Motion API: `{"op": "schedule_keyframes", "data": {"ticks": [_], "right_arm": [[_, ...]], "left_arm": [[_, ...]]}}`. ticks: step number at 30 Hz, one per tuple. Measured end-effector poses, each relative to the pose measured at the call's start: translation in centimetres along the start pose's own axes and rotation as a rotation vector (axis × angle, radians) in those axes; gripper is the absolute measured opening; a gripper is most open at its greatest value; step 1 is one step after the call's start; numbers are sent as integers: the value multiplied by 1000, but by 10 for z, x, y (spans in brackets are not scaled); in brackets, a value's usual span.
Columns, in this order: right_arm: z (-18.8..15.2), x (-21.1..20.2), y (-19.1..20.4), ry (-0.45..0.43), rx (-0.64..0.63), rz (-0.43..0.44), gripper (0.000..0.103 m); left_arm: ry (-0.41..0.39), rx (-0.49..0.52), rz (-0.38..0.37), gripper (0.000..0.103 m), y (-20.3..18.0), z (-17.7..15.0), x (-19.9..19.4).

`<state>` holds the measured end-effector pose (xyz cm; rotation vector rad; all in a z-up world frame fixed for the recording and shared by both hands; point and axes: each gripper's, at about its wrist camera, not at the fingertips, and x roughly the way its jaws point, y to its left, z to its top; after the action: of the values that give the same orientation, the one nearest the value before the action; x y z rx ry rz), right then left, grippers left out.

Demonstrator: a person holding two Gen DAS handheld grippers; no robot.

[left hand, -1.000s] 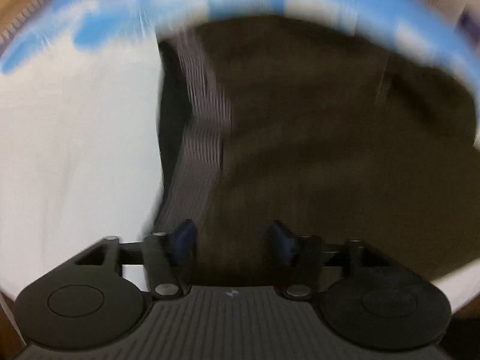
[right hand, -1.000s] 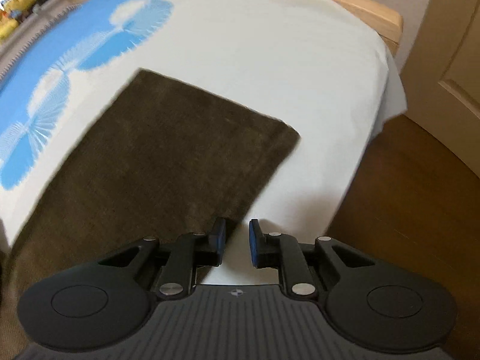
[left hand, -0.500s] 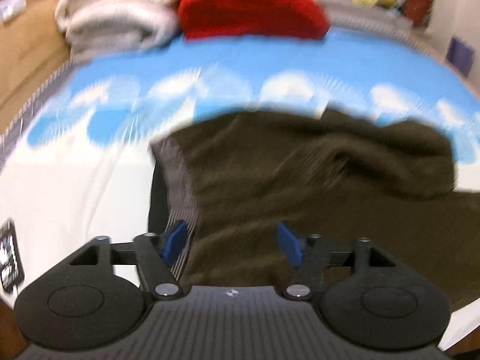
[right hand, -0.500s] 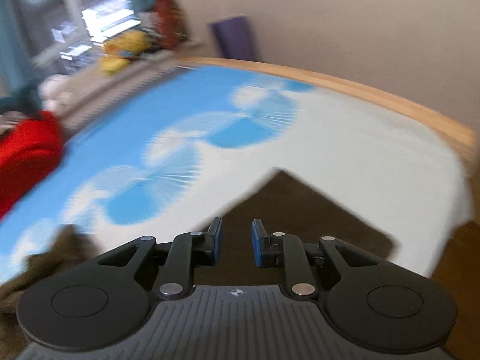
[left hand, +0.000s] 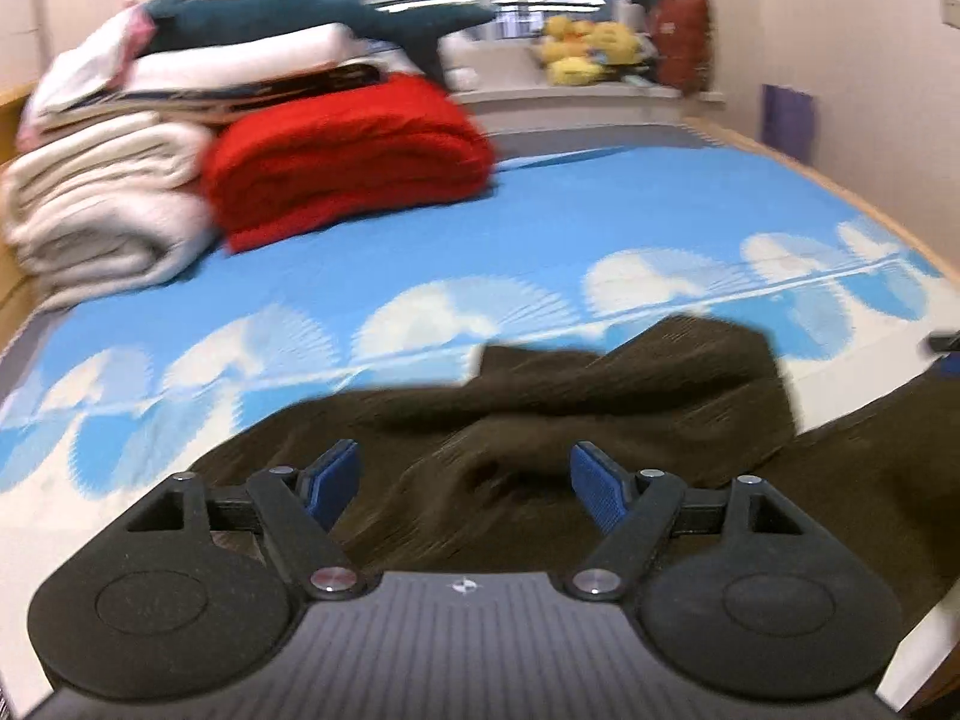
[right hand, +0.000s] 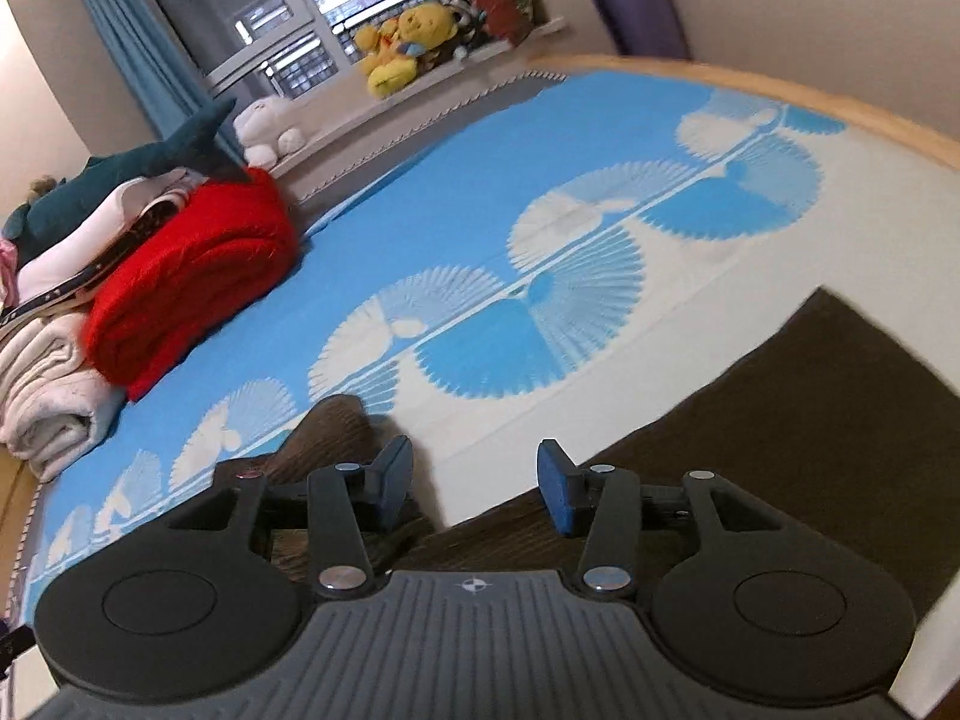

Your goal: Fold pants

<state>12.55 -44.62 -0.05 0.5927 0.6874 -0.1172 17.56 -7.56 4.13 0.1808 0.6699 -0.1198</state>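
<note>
Near the bed's [left hand: 180, 516] front edge, brown pants [left hand: 600, 420] are seen lying rumpled. Left gripper [left hand: 465, 480] is held wide apart, empty; right gripper [right hand: 474, 483], just opening, is empty. Red blanket [right hand: 192, 276] is noted toward the far corner.

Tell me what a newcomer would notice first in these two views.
The folded red blanket stands out, stacked beside the cream bedding at the far left of the bed. Nearer, the dark brown pants lie rumpled on the blue and white sheet, just ahead of the open left gripper. Yellow plush toys sit on the window ledge behind.
</note>
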Motion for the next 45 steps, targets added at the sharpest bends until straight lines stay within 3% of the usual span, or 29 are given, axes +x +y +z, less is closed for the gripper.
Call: {"op": "schedule_keyframes", "data": {"ticks": [2, 3, 4, 6, 7, 9, 12, 13, 15, 19, 22, 23, 25, 26, 28, 29, 30, 32, 34, 36, 38, 41, 45], "right_arm": [[-4, 15, 6, 41, 34, 24, 48], [-6, 21, 8, 57, 40, 29, 48], [-8, 28, 11, 78, 44, 20, 46], [-11, 43, 15, 119, 64, 15, 34], [-13, 50, 16, 134, 87, 18, 32], [-18, 64, 18, 163, 138, 15, 31], [-23, 93, 22, 201, 230, 10, 32], [-23, 101, 24, 209, 248, 2, 34], [-24, 120, 27, 231, 289, -2, 47], [-28, 160, 35, 280, 334, -34, 61], [-30, 176, 46, 279, 319, -73, 69], [-29, 177, 52, 264, 301, -100, 64], [-27, 175, 69, 231, 244, -153, 38], [-25, 171, 80, 210, 219, -161, 16], [-20, 153, 118, 118, 109, -180, 11], [-20, 141, 138, 65, 29, -153, 8], [-22, 126, 167, -6, -79, -73, 7], [-41, 100, 224, -87, -354, 146, 6], [-75, 86, 264, -45, -610, 374, 3], [-116, 82, 285, 41, -790, 490, 3], [-147, 89, 293, 155, -886, 525, 3], [-172, 103, 297, 260, -958, 486, 3], [-171, 111, 295, 298, -917, 463, 3]], "left_arm": [[2, 17, -24, 75, -20, 21, 15], [7, 18, -37, 61, -29, 29, 22], [11, 12, -47, 39, -36, 35, 33], [24, 4, -65, 1, -45, 41, 54], [25, -4, -67, 0, -49, 39, 64], [116, -48, -50, 0, -50, 35, 88], [192, -166, -104, 1, -44, 40, 112], [193, -171, -106, 2, -44, 43, 116], [185, -144, -72, 5, -45, 47, 125], [201, -151, -46, 27, -27, 50, 135], [203, -188, -23, 30, 0, 52, 133], [205, -203, -7, 30, 12, 52, 133], [211, -239, 22, 30, 35, 51, 132], [214, -258, 34, 30, 48, 51, 130], [219, -291, 63, 30, 71, 49, 129], [220, -308, 76, 30, 82, 48, 127], [220, -326, 87, 30, 93, 48, 125], [218, -365, 101, 30, 115, 46, 121], [215, -399, 109, 30, 134, 45, 116], [225, -449, 88, 30, 151, 42, 113], [256, -519, -11, 31, 160, 36, 116], [309, -537, -182, 46, 152, 31, 123], [328, -487, -308, 62, 126, 31, 129]]}}
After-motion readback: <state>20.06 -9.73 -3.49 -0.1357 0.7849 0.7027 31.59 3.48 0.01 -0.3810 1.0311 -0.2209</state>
